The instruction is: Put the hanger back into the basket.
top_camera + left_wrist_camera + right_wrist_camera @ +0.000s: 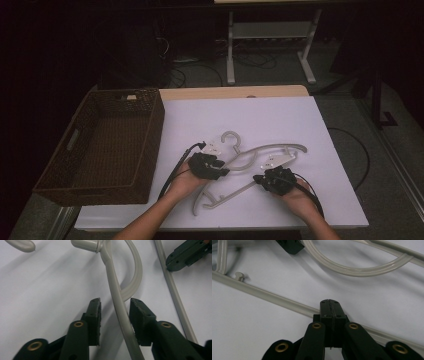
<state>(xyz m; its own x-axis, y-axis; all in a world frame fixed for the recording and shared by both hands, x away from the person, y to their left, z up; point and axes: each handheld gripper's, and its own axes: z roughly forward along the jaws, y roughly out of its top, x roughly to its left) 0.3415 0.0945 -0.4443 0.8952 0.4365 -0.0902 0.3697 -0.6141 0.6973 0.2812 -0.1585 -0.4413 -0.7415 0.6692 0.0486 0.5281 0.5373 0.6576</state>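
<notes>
An off-white plastic hanger [260, 150] lies flat on the white table cover, hook [231, 135] pointing away from me. My left gripper [225, 170] is at its left arm. In the left gripper view that gripper [115, 301] stands open, with the hanger's arm [112, 277] running between the jaws and unclamped. My right gripper [256, 178] is at the lower bar. In the right gripper view its jaws [329, 302] are pressed shut, tips over the straight bar [262, 293], with nothing seen between them. The right gripper's tip [182, 253] shows beyond the bar.
A dark wicker basket [112, 94] stands on the left of the table, beside the white cover [250, 115]. Beyond the far edge are a white metal frame [231, 50] and cables on the floor. The left gripper's jaw [289, 246] shows near the hanger's curved arm [352, 270].
</notes>
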